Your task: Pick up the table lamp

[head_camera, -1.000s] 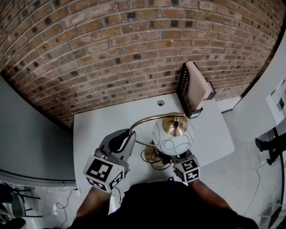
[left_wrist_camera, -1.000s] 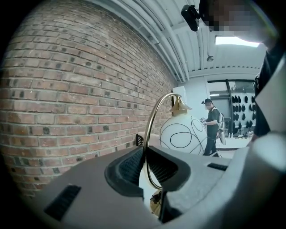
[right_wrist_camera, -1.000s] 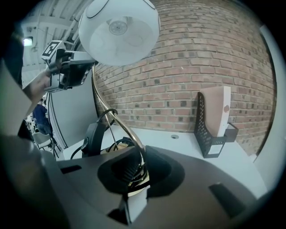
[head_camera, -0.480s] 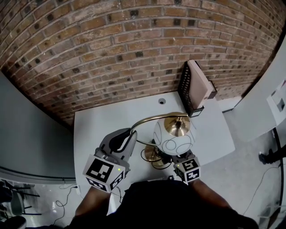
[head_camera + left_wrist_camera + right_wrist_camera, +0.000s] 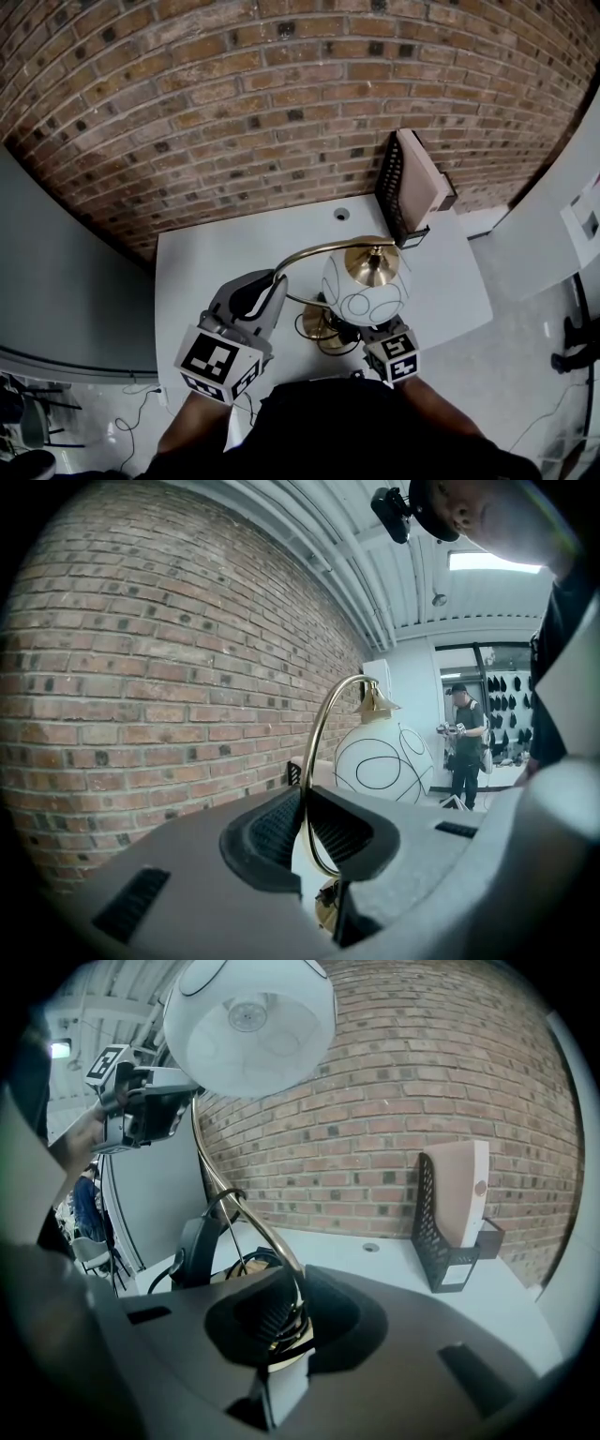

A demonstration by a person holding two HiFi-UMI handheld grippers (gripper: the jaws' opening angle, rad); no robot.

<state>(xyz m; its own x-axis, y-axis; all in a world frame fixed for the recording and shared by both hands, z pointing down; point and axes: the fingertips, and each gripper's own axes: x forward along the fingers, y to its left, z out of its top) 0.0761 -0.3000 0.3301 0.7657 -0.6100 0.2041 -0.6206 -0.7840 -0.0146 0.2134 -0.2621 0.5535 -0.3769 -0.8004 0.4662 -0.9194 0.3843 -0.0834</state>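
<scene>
The table lamp point(image 5: 364, 286) stands over the near edge of the white counter point(image 5: 216, 253), about midway along it. I cannot tell whether it rests on the counter or is lifted clear.

It has a round white glass shade point(image 5: 384, 761) drawn over with thin looping black lines and topped by a flared brass cap point(image 5: 375, 700). A slim, polished brass stem point(image 5: 323, 752) rises in a tall arch and curves over to carry the shade from above. The round brass base point(image 5: 319, 326) sits just left of and below the shade in the head view, with a black cord point(image 5: 251, 1258) coiled near it.

The left gripper point(image 5: 272, 281) reaches in from the near left. Its ribbed black fingers point(image 5: 267, 832) are clamped on the stem's upright part. The right gripper point(image 5: 356, 333) comes in under the shade, and its fingers point(image 5: 337, 1312) are pressed together on the stem low down, just above the base.

At the far right corner of the counter stands a black mesh file holder point(image 5: 392, 192) with a pale folder point(image 5: 419, 183) in it. A small round cable hole point(image 5: 341, 214) lies near the far edge, by the brick wall point(image 5: 234, 112).
</scene>
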